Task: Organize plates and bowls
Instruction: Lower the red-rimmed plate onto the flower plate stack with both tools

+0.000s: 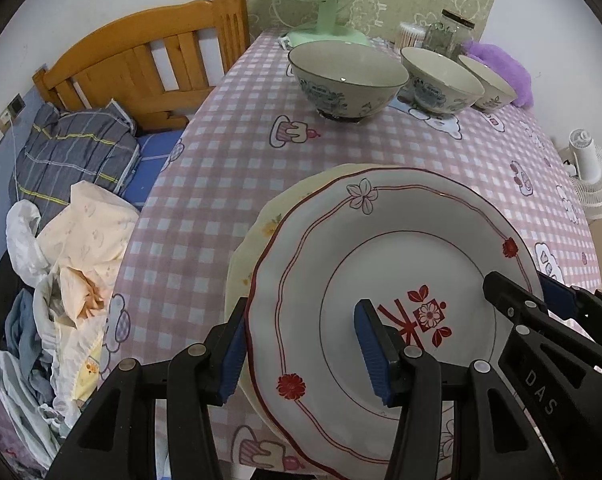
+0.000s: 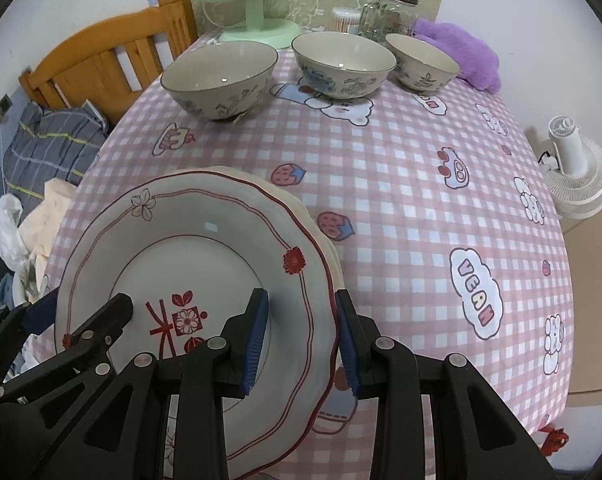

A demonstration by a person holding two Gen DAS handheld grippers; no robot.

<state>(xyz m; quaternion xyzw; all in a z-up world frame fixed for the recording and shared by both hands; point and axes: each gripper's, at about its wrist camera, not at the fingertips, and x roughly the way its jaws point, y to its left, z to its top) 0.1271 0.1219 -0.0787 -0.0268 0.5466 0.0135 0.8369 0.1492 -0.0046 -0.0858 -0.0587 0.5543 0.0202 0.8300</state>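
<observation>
Checked tablecloth [image 2: 381,184]: three bowls [image 2: 221,80], two stacked plates [image 2: 205,248], two claws [image 2: 301,340].

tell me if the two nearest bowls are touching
Apart. The right wrist view shows checked cloth between the left bowl and the middle bowl.

The rim of the red-trimmed plate [image 2: 189,264] is straddled by the right gripper [image 2: 301,340], one of the fingers [image 2: 257,332] over its face, the other outside its edge. A cream plate [image 2: 321,236] is stacked beneath. Three bowls [image 2: 221,76] are seen well beyond the fingers. The left gripper [image 2: 81,320] is seen at the plate's opposite rim.
</observation>
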